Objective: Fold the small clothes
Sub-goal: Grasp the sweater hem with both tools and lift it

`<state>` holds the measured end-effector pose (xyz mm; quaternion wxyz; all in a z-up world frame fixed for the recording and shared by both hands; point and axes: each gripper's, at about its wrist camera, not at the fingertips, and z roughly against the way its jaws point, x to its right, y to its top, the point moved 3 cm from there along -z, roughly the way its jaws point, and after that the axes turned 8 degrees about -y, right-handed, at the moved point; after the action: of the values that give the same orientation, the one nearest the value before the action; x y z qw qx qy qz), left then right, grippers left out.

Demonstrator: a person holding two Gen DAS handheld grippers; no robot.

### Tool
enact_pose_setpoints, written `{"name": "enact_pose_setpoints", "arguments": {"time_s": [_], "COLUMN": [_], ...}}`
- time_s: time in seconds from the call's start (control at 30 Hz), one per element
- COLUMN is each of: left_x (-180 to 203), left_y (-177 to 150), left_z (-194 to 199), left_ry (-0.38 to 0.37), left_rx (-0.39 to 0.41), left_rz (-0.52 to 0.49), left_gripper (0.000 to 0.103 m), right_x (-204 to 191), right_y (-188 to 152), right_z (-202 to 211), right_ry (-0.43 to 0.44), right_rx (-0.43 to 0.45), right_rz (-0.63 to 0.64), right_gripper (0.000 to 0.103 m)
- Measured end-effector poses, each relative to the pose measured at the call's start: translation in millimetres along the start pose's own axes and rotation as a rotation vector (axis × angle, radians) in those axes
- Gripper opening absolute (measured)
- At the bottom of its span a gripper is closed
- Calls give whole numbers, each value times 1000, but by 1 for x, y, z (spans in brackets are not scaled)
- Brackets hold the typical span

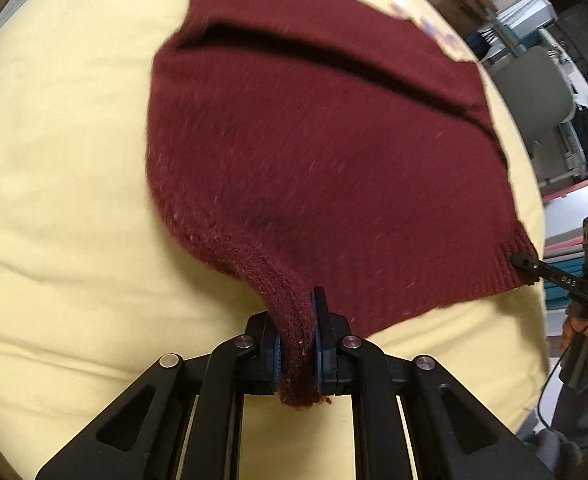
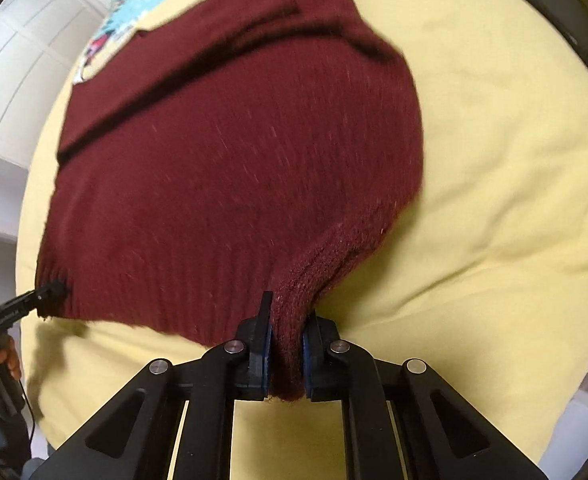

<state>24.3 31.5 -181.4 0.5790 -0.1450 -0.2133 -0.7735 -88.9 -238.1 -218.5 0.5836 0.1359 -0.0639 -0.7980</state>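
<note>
Both grippers have a corner each. The left gripper (image 1: 297,344) is clamped shut on one bottom corner of the dark maroon knitted sweater (image 1: 313,140), its ribbed hem bunched thick between the blue pads (image 1: 321,344). The right gripper (image 2: 286,356) is closed on the other hem corner in just the same way, a stub of wool poking out below the jaws. From the left wrist view the right tool shows at the far corner (image 1: 527,262), so the hem edge hangs between the two, lifted, while the rest of the sweater lies on the pale yellow padded cloth surface (image 1: 66,160).

Further up the knit, a dark crease runs across the body where a layer already lies folded over, probably the sleeves tucked in.

This looks like the bottom-to-top fold: carry the hem up and over towards the neckline. To do it well, the two hands should rise and travel together, level with each other, keeping the hem taut but not stretched, since this knit will sag in the middle if they drift inward. Lay the hem square on the upper edge before opening either grip, or the thick ribbing may drag the fold crooked.
</note>
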Motion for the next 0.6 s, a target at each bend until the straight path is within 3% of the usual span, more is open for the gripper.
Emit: {"name": "enact_pose_setpoints", "arguments": {"time_s": [0.17,0.33,0.6], "left_x": [10,20,27], "left_y": [26,72,162], "left_z": [35,66,111], "left_ry": [-24,-38,35], "left_rx": [67,157,329], "left_rz": [-38,-69,-124], "left_gripper": [9,9,9], "right_x": [2,-4,-40], "right_y": [26,68,174], "right_z": [26,57,89], "right_ry": [28,67,63], "right_rx": [85,185,371], "right_rz": [11,8,1], "right_gripper": [11,11,10]}}
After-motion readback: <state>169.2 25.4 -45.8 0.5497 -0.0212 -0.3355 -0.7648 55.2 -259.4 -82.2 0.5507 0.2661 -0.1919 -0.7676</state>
